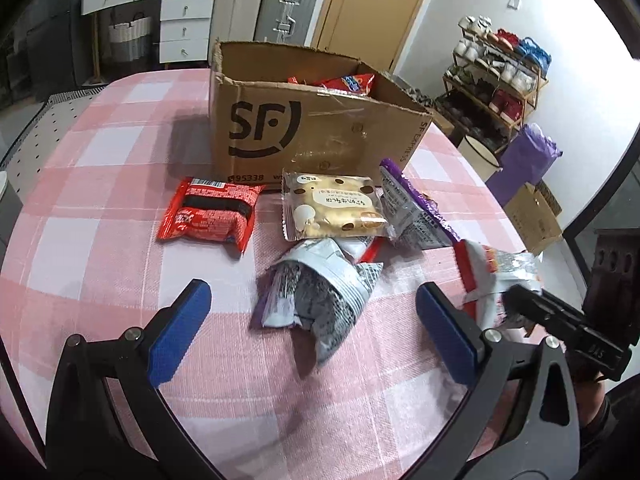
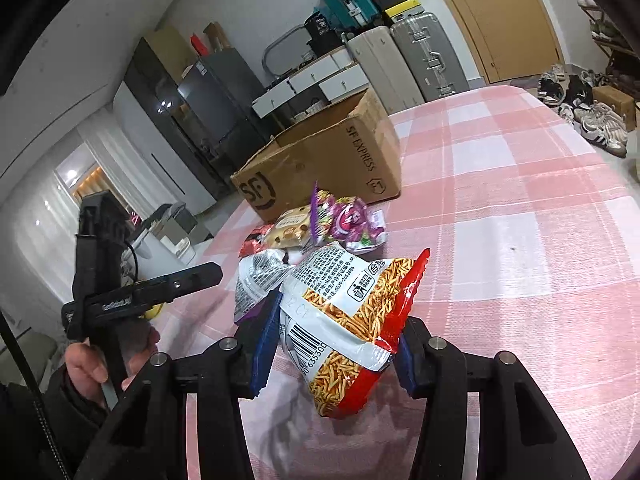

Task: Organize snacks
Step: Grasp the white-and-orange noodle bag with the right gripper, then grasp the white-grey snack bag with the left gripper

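My right gripper is shut on a red and white noodle-snack bag, held just above the table; the bag also shows at the right of the left wrist view. My left gripper is open and empty over a grey and purple crumpled bag. A red packet, a gold biscuit packet and a purple-edged packet lie in front of the open SF cardboard box, which holds red snack bags. The box also shows in the right wrist view.
A pink checked cloth covers the table. Suitcases, white drawers and a shoe rack stand beyond it. Shoes lie on the floor at the far right.
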